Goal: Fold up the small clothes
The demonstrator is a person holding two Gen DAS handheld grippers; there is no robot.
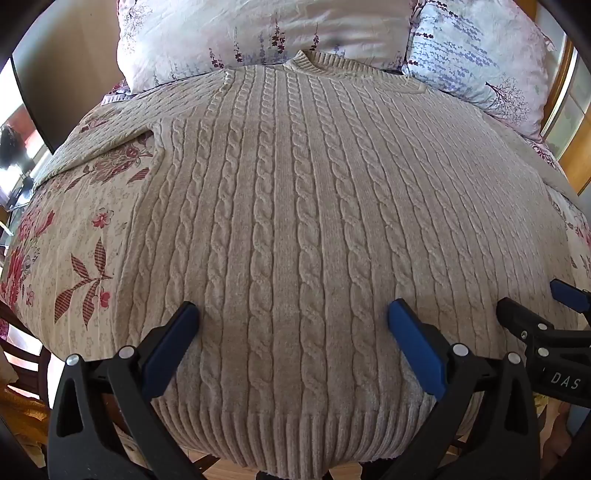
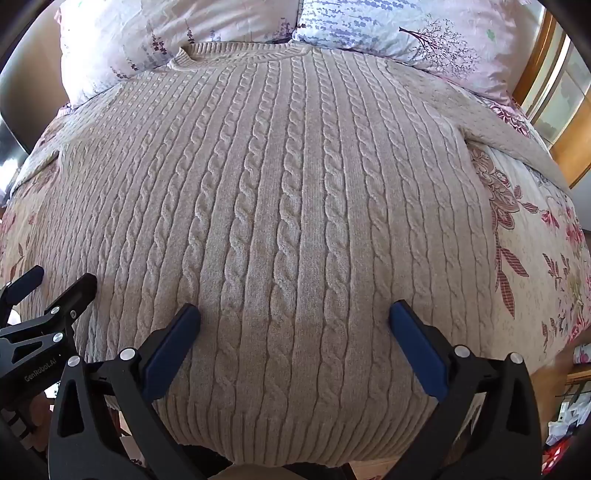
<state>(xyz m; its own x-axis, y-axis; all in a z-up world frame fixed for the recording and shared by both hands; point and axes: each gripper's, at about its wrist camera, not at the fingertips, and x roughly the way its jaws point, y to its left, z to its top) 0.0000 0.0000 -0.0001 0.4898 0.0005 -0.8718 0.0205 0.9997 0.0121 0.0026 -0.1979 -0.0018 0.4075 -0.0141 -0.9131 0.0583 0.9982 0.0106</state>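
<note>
- Left wrist view: a floral bedspread (image 1: 92, 236) covers the bed at the left edge, printed with red flowers and striped leaves.
- A beige cable-knit sweater (image 1: 295, 203) lies flat and face up on that bedspread, filling the middle of the frame. Its collar points away, toward 2 floral pillows (image 1: 258, 33) at the head of the bed; its ribbed hem lies nearest the camera.
- The sweater's left sleeve (image 1: 107, 147) stretches out sideways across the bedspread.
- The left gripper (image 1: 293, 314) hangs over the lower body of the sweater, tilted steeply downward. Its 2 blue pads stand wide apart with nothing clamped between them; only knit fabric lies below.
- At the right edge, part of the right gripper (image 1: 546, 317) shows, just beside the left one.
- Right wrist view: the left gripper (image 2: 44, 295) appears at the left edge, above the sweater (image 2: 295, 184).
- The right gripper (image 2: 295, 314) hangs over the hem area, jaws fully spread, gripping nothing.
- The right sleeve (image 2: 517, 125) runs out toward the bed's far right side, over the bedspread (image 2: 535, 258).
</note>
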